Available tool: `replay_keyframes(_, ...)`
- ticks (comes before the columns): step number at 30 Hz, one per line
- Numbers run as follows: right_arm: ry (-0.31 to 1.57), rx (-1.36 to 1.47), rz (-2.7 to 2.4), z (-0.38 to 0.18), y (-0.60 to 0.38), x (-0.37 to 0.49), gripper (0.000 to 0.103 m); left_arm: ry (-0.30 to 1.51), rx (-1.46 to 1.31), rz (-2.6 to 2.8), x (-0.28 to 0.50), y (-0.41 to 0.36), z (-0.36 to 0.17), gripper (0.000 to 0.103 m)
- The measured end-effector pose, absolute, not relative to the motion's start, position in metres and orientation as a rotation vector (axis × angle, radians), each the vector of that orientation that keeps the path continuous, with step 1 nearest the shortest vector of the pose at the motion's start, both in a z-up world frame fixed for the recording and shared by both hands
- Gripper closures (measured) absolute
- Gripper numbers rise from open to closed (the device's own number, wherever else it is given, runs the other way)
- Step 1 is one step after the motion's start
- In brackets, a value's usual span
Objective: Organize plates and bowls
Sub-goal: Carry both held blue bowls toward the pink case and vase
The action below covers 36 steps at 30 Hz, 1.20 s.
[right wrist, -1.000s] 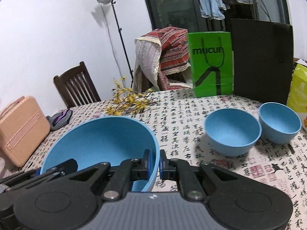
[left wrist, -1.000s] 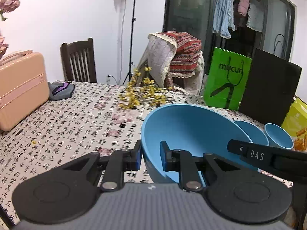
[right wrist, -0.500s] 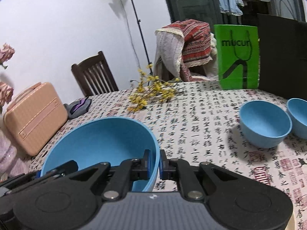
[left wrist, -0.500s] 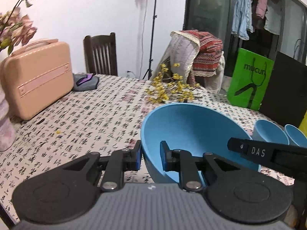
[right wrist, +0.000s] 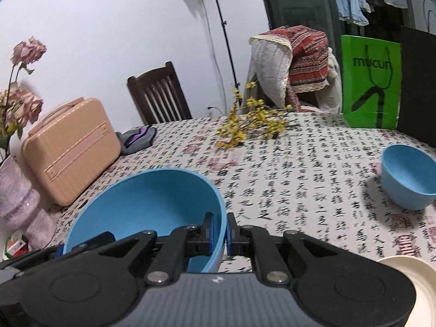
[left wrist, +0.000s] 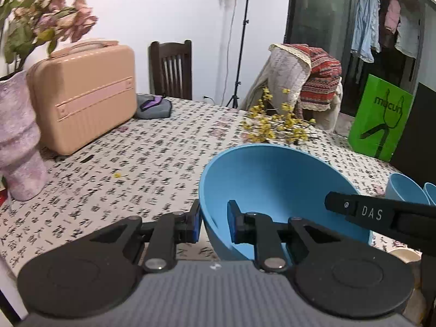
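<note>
A large blue bowl (left wrist: 275, 188) (right wrist: 152, 207) hangs above the patterned tablecloth, held from both sides. My left gripper (left wrist: 214, 222) is shut on its left rim, one pad outside the wall and one inside. My right gripper (right wrist: 220, 231) is shut on the opposite rim in the same way. The right gripper's black finger (left wrist: 381, 214) reaches across the bowl in the left wrist view. A smaller blue bowl (right wrist: 407, 177) (left wrist: 406, 190) stands on the table at the right, with a second one (left wrist: 432, 192) just beside it at the frame edge. A cream plate (right wrist: 417, 286) lies at the near right.
A peach case (left wrist: 81, 95) and a pink vase with dried flowers (left wrist: 19, 141) stand at the left. Yellow flower sprigs (left wrist: 275, 128) lie mid-table, a grey pouch (left wrist: 154, 106) behind. A green bag (left wrist: 381, 120) and a black board (right wrist: 418, 87) stand at the far right. Chairs line the far edge.
Both grippers have carried the large bowl to the left over the table. The case and vase have come into view, and the small bowls have slid toward the right edge.
</note>
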State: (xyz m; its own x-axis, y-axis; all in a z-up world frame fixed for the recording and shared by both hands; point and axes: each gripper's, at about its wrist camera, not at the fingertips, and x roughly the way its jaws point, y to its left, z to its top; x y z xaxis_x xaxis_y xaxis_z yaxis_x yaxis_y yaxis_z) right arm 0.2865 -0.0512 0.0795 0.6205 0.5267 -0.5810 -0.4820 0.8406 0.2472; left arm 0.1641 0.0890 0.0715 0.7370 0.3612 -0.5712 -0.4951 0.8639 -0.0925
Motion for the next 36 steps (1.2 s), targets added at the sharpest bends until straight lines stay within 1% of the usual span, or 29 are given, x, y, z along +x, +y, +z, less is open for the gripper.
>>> replay_keyframes(21, 0.734, 0.043, 0.701, 0.047, 0.037, 0.246, 0.094, 0.580, -0.313, 0.570, 0.107, 0.167, 0.043, 0.084)
replay_keyframes(30, 0.762, 0.040, 0.702, 0.021, 0.062, 0.239, 0.094, 0.593, -0.349, 0.567, 0.101, 0.194, 0.021, 0.084)
replay_keyframes(36, 0.747, 0.005, 0.698, 0.011, 0.076, 0.231, 0.094, 0.598, -0.359, 0.572, 0.096, 0.202, 0.008, 0.084)
